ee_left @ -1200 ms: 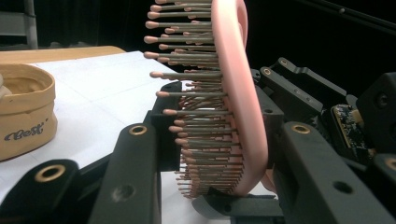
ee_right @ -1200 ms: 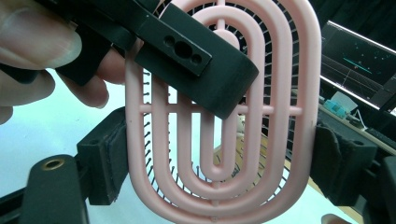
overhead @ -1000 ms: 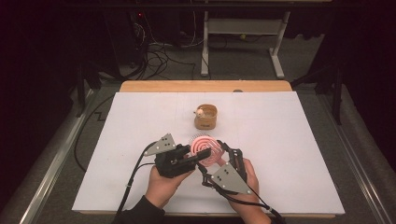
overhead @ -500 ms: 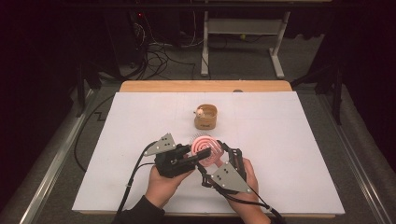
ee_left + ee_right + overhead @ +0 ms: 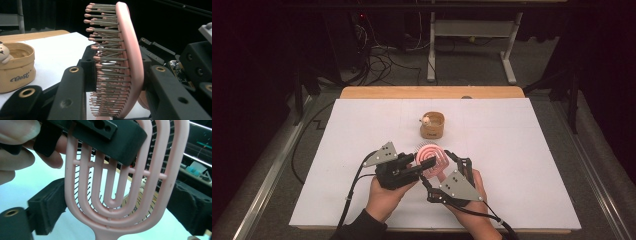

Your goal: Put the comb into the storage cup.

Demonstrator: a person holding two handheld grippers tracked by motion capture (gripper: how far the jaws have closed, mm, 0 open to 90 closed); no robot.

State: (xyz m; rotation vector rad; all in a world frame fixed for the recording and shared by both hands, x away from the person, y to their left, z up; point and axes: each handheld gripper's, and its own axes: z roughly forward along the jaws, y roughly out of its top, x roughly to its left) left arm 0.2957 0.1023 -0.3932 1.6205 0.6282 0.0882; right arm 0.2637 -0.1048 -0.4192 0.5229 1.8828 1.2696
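Standing edge-up between both tools, above the white table (image 5: pixel 522 150): pink vented hairbrush (image 5: pixel 430 154). Left gripper (image 5: pixel 422 163) clamped across its head, bristles to back. Right gripper (image 5: pixel 451 159), jaws just opened wide, flanks the head's edges without pressing. Handle runs toward the right hand.

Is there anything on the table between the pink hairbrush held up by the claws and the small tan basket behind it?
Nothing visible. The pink hairbrush is clamped in the left claw, and bare white table lies between it and the tan basket. The right claw stands open around the brush's sides, on the near side, not in that path.
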